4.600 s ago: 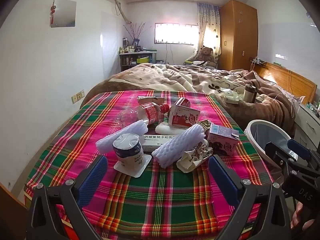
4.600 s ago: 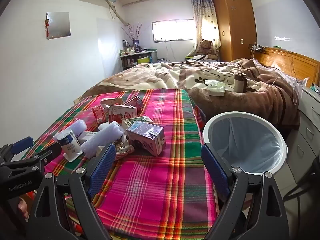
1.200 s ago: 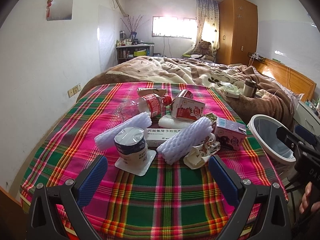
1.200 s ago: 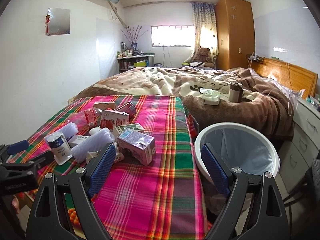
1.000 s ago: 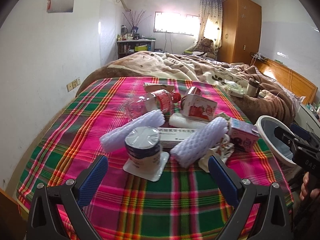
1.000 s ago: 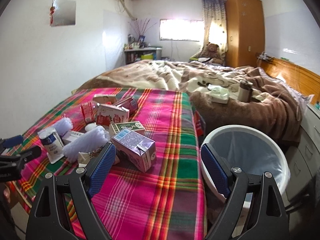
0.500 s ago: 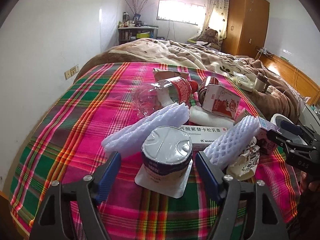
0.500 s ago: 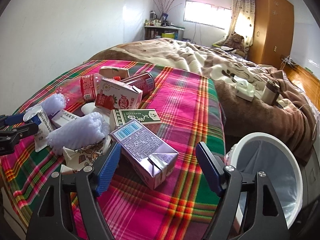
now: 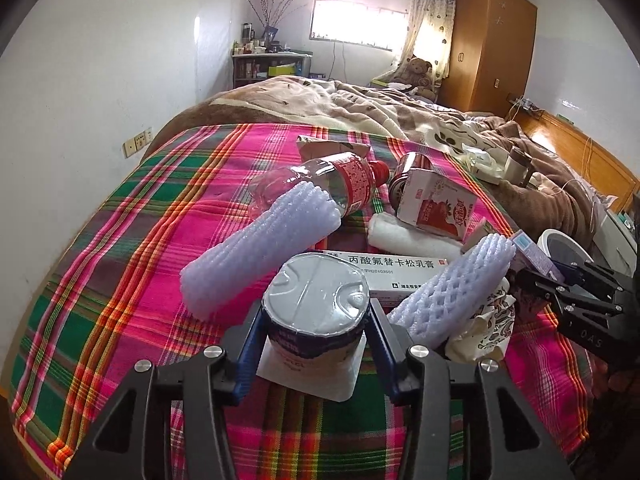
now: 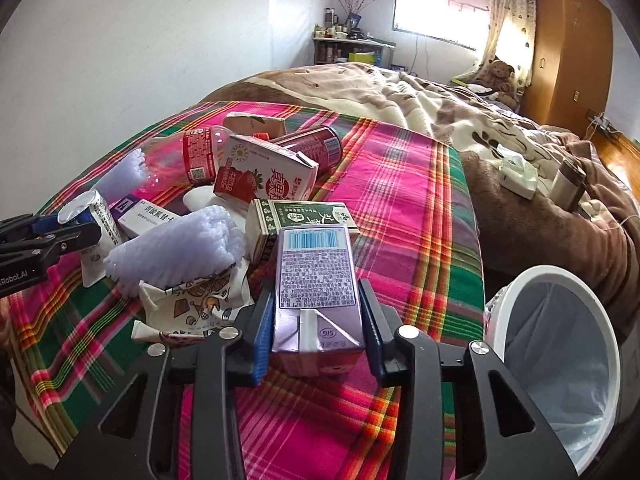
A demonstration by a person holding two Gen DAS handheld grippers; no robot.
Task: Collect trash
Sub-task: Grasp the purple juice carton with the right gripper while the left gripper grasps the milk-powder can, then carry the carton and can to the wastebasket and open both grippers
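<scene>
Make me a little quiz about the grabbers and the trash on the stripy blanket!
1. True or false: the left gripper is closed around the foil-topped cup.
2. What does the right gripper hold: A) red can, B) purple carton, C) foam sleeve?
3. Fill in: the white bin stands beside the bed, on the ___ gripper's side.

Key: 1 true; 2 B; 3 right.

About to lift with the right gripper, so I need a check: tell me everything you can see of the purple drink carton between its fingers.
The purple drink carton lies on its side on the plaid blanket, lengthwise between the right gripper's blue pads, which sit against both sides. It looks like glossy coated paperboard, with a barcode strip at the far end, a printed text panel, and a white folded seam at the near end. The far end meets a green carton. It looks undented.
</scene>
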